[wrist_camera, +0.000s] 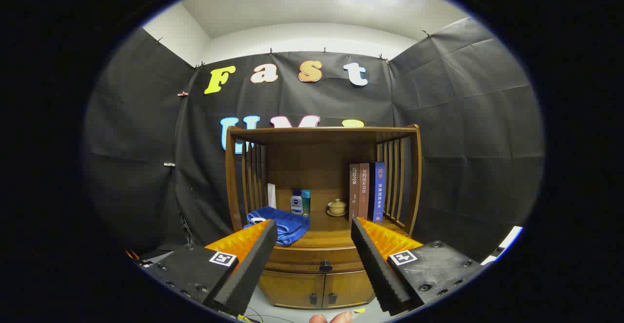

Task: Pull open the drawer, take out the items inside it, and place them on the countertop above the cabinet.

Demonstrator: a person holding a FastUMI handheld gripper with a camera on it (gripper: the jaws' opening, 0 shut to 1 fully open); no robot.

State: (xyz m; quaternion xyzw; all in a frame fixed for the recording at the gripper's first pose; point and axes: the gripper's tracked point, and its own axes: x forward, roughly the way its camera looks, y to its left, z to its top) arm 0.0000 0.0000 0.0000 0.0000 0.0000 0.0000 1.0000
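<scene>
Left finger (253, 259): stands wide of its partner, low in the gripper view, its tip in line with the towel's front edge.
Towel (282, 225): blue, bunched on the left of the countertop (324, 237); it crowds that side, so it limits where items can be set down.
Bottles (301, 202): two small ones stand behind the towel, near the back panel.
Gripper (312, 228): released, jaws spread, nothing between them; it hangs well short of the cabinet (321, 191).
Drawer (302, 260): shut, just under the countertop and above two small doors; its contents cannot be seen.
Knob (325, 266): dark, centred on the drawer front, between the two fingers and beyond them.
Step in hand: likely the approach to the knob.
Doing it well: lower and advance squarely, centre the knob between the fingers, close on it fully, then pull straight back, not upward.
Cup (337, 207): lidded, mid-shelf, clear of the pull.
Books (367, 191): upright on the right; the bare wood ahead of them looks the best landing spot.
</scene>
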